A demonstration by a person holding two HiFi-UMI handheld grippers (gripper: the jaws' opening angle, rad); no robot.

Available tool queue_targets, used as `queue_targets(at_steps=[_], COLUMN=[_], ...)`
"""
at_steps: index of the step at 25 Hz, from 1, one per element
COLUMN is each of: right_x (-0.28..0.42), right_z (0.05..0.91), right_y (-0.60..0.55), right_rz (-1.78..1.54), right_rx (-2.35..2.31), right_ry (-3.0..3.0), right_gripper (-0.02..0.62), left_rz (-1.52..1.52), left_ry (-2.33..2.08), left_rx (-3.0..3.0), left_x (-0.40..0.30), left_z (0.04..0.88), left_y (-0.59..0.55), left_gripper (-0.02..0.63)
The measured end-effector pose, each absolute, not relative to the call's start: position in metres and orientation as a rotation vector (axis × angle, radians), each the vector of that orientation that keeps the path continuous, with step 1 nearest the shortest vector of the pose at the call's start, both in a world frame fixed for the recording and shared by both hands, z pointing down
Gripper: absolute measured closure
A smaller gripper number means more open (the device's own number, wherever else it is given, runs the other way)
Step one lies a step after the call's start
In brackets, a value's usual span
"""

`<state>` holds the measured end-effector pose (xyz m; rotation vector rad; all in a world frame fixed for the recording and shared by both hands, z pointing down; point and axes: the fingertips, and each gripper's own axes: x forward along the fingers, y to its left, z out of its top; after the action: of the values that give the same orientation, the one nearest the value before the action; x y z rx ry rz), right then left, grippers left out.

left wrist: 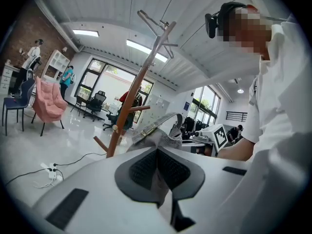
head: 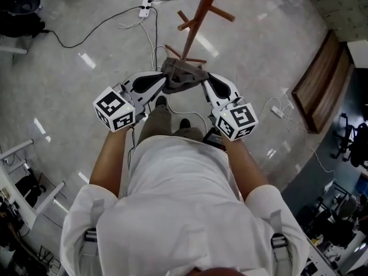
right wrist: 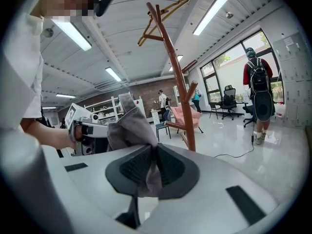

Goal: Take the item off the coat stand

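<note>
Left gripper (head: 163, 85): pinches shut on crumpled grey fabric item (head: 185, 75), 9 o'clock edge.
Right gripper (head: 206, 83): clamps narrowly on its 3 o'clock edge.
Item position: hangs between both, 6 o'clock of reddish-brown wooden coat stand (head: 195, 22).
Risk: snagging on low pegs (head: 172, 49) if dragged across; slipping from either thin pinch, dropping one side.

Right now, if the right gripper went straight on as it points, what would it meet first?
The gray garment that its jaws are shut on bunches up directly ahead. Past that, the wooden coat stand rises slightly right of the line; depth is unclear, so a hit is uncertain.
</note>
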<state>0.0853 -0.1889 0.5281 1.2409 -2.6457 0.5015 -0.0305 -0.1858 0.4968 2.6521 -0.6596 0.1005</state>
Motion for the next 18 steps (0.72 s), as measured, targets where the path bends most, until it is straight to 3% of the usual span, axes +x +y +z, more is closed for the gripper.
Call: queue_targets(at_steps=[18], right_x=[0.135], right_z=[0.497], right_y=[-0.072], right_rz=[0.413], right_rx=[1.007], right_ry=[-2.797], right_gripper=[0.551], left_rz=[0.085], left_ry=[-0.850], left_rx=[2.621], left_x=[0.025], left_z=[0.462], left_y=[-0.052], left_gripper=[0.589])
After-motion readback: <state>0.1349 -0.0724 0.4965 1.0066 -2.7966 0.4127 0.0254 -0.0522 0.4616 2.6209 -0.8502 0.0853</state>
